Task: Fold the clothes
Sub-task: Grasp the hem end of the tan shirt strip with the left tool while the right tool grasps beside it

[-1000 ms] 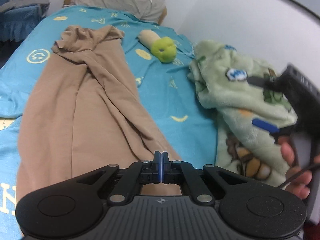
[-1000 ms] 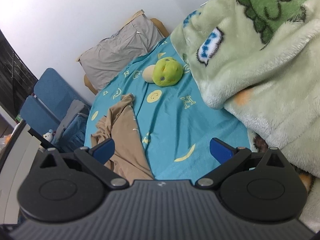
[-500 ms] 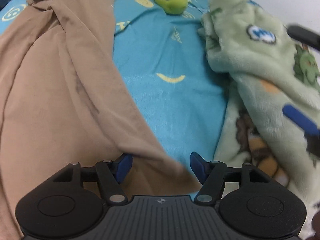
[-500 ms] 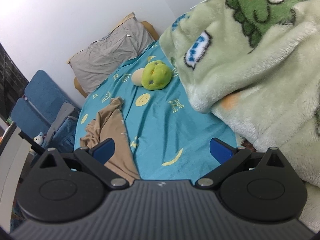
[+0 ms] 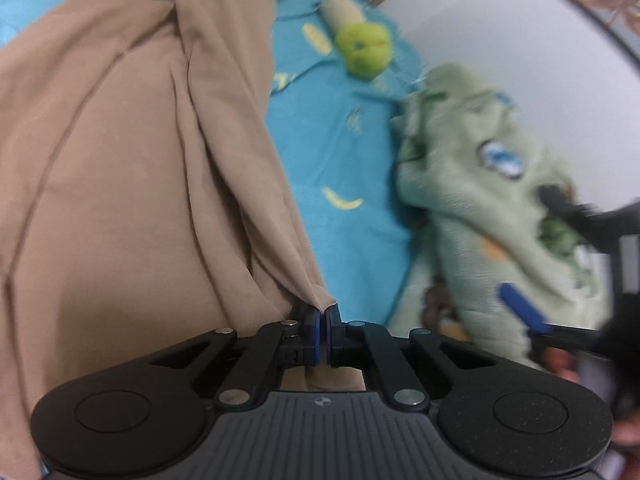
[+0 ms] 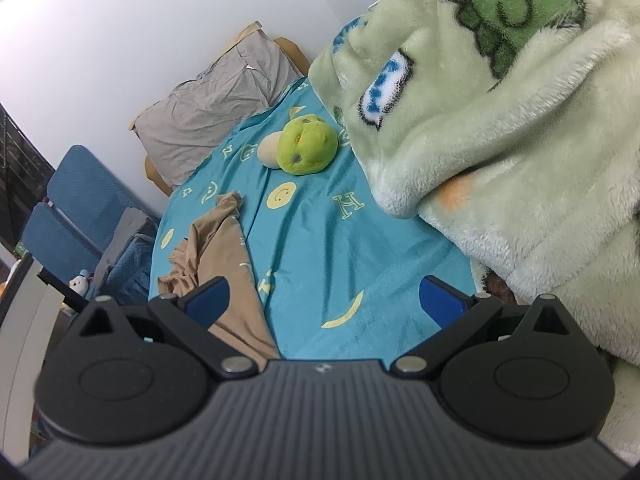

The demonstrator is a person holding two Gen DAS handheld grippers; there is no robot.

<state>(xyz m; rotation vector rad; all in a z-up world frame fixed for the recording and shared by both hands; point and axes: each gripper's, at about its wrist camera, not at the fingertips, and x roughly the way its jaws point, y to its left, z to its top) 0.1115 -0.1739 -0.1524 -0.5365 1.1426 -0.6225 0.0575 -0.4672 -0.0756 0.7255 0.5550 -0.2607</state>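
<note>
Having dropped from above the bed and closed since a second ago, the left gripper now pinches the near corner of the tan garment, which runs lengthwise toward the pillow end, while the right gripper hovers open beside it.
</note>
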